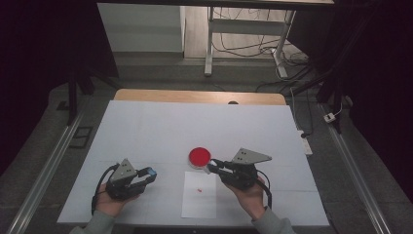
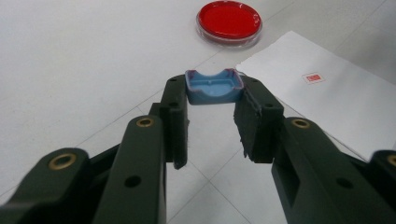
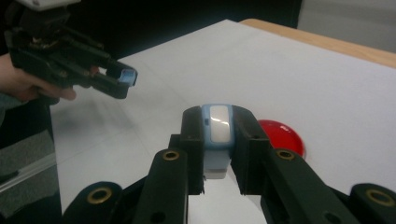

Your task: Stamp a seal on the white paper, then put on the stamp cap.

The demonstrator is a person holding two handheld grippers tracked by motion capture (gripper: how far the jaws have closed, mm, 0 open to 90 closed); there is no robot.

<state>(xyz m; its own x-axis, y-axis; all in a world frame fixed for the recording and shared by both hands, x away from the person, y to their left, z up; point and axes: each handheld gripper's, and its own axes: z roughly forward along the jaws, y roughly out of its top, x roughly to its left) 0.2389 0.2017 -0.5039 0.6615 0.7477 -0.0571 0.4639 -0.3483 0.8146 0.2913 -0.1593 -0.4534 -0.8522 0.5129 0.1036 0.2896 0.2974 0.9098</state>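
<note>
1. Stamp (image 3: 218, 135): a small pale-blue plastic block with a white glossy face, pinched between the closed jaws of the right gripper (image 1: 213, 166), which hangs over the near half of the desk (image 1: 146, 131), just beside the dish.
2. Cap (image 2: 214, 87): a shallow blue plastic tray with raised, notched walls and rounded corners, clamped at the tips of the left gripper (image 1: 151, 173), near the desk's near-left part.
3. Dish (image 1: 199, 157): round, clear-rimmed and filled with flat red; it sits about mid-desk, toward the near edge.
4. Paper (image 1: 199, 195): a white rectangular sheet lying flat by the near edge, just nearer than the dish, with a small red mark (image 1: 200, 189) printed on it.
5. Desk: matte white top with faint seam lines; a wooden strip shows along its far edge.
6. Left gripper view shows the cap's hollow inside and the mark as a tiny red rectangle; the high view gives only a blue speck and a red dot.
7. Right gripper view shows the stamp's white face, plus the left gripper held in a hand (image 3: 28, 86) well apart.
</note>
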